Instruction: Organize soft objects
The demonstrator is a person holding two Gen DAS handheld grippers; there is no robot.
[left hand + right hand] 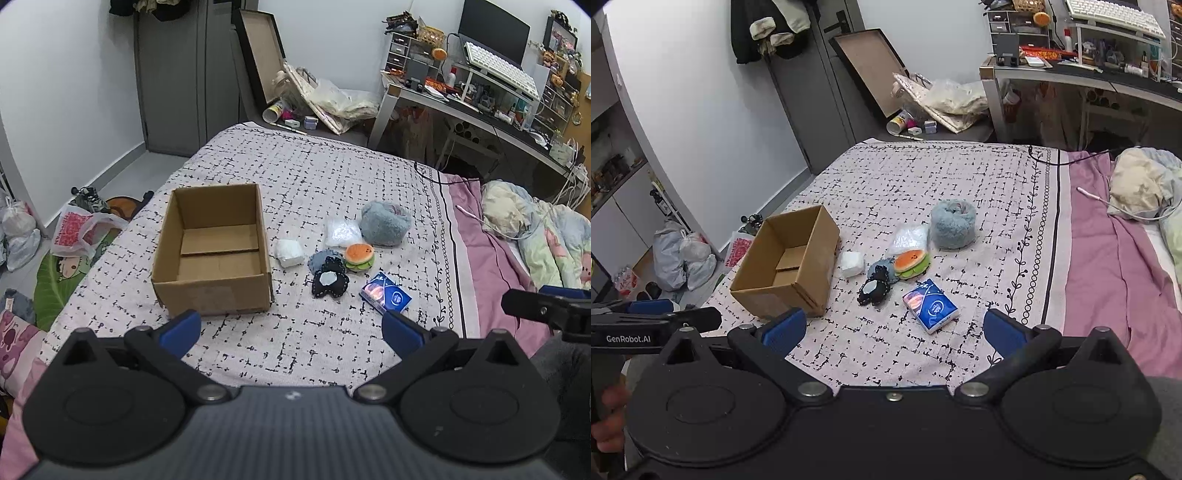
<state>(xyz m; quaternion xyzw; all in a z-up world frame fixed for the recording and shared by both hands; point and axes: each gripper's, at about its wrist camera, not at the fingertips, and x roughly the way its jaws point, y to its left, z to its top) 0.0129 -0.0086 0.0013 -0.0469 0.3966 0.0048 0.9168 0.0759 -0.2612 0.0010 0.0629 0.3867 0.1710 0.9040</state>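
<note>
An open, empty cardboard box (212,254) (786,266) sits on the patterned bed cover. To its right lie soft items: a white wad (290,252) (852,264), a clear plastic bag (342,231) (909,238), a fluffy grey-blue plush (386,223) (953,223), a burger plush (359,257) (911,263), a denim piece (319,259) (880,268), a black stitched cushion (330,282) (873,291) and a blue tissue pack (385,293) (930,305). My left gripper (291,328) is open and empty, hovering near the bed's front. My right gripper (894,330) is open and empty, just short of the tissue pack.
The bed cover (314,166) ends at a pink sheet (480,236) with bunched bedding (535,229) on the right. Bags (85,229) and floor clutter lie left of the bed. A crowded desk (480,103) stands at the back right.
</note>
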